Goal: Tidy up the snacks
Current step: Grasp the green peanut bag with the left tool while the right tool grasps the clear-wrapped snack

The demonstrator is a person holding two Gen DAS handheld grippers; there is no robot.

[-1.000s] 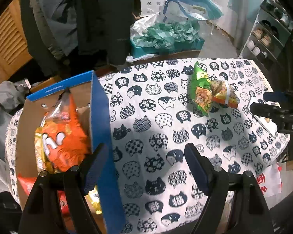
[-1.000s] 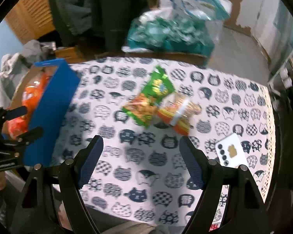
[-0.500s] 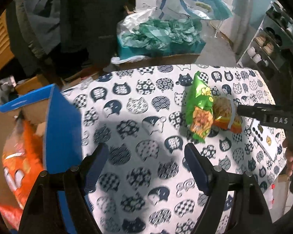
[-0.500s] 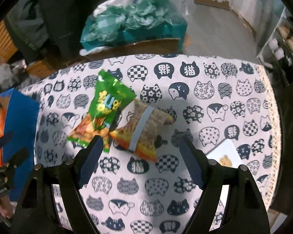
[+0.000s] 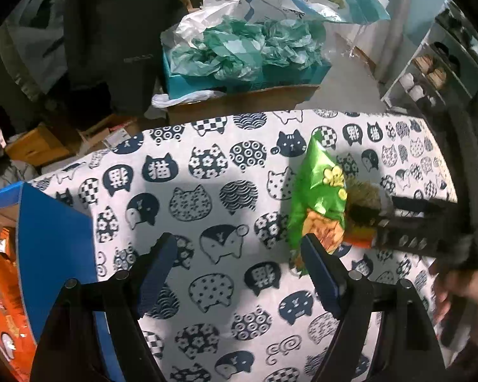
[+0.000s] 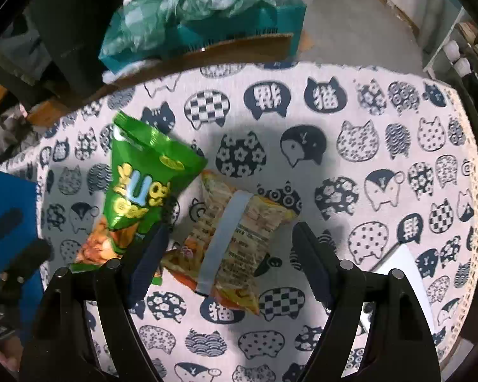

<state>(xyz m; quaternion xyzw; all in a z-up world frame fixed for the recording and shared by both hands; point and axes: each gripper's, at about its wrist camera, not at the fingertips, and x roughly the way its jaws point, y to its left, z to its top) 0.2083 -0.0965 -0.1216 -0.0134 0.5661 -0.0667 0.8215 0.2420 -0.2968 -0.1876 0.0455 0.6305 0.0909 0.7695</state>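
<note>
Both jaw pairs stand wide open, nothing held. Table (image 6: 350, 102) with cat-print cloth carries everything. Blue box (image 5: 57, 242) sits at its left edge, orange packs already inside, so likely the drop spot. Two snacks left on the cloth, touching each other: green bag (image 6: 140, 184) and orange pack (image 6: 235, 238) just to its right, seam side up.

Right gripper (image 6: 229, 254) points steeply down, jaws straddling the orange pack without pressing it; left pad sits over the gap between the two snacks. Left gripper (image 5: 239, 273) also points steeply down, over bare cloth, with its right finger (image 5: 322, 277) over the green bag's lower corner.

Handling, judged: both packs look light, air-puffed, crinkly film, slippery, contents crushable. Best hold is across the narrow middle of the orange pack or on a sealed end, gentle squeeze only. Green bag is likely best pinched by its top seal. Risk: right gripper's left pad catches the green bag's edge and drags it along.
</note>
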